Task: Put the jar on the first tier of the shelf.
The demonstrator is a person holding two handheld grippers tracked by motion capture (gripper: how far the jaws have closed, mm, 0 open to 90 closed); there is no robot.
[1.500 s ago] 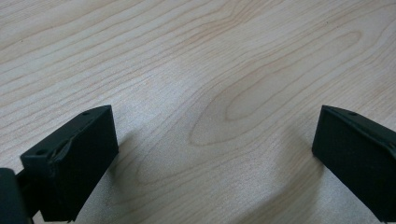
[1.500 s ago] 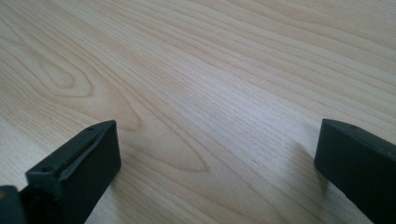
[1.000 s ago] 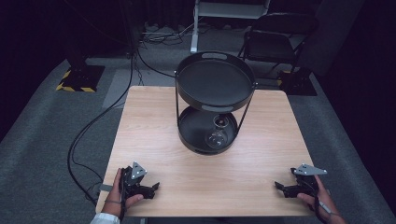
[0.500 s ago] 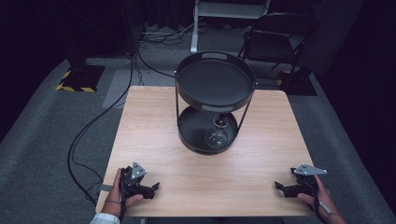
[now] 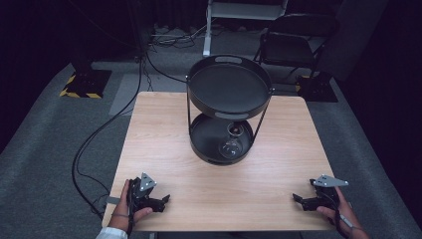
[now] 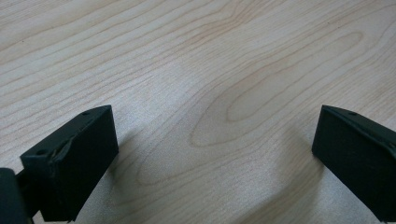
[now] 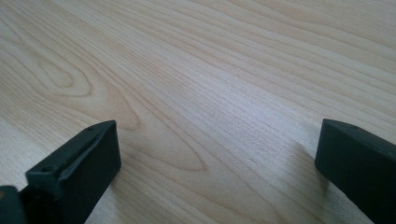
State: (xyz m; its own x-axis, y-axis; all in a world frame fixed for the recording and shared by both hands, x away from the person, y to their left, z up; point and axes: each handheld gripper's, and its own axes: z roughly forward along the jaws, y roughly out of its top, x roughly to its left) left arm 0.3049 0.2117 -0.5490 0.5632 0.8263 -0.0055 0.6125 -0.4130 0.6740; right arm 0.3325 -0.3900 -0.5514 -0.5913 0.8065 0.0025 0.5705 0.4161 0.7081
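- High view: a black two-tier tray stand sits at the middle of the far half of the wooden table. Its upper tray holds nothing and hides the back of the lower tray. In the lower tray lies what looks like a clear glass flask, its outline hard to make out against the black. The left gripper rests at the near left corner and the right gripper at the near right corner, both well apart from the stand; the person's forearms are cut off by the bottom edge.
- Left gripper view: the two black jaws stand spread wide over bare wood grain, nothing between them.
- Right gripper view: the jaws are likewise wide apart and empty, low over the tabletop.
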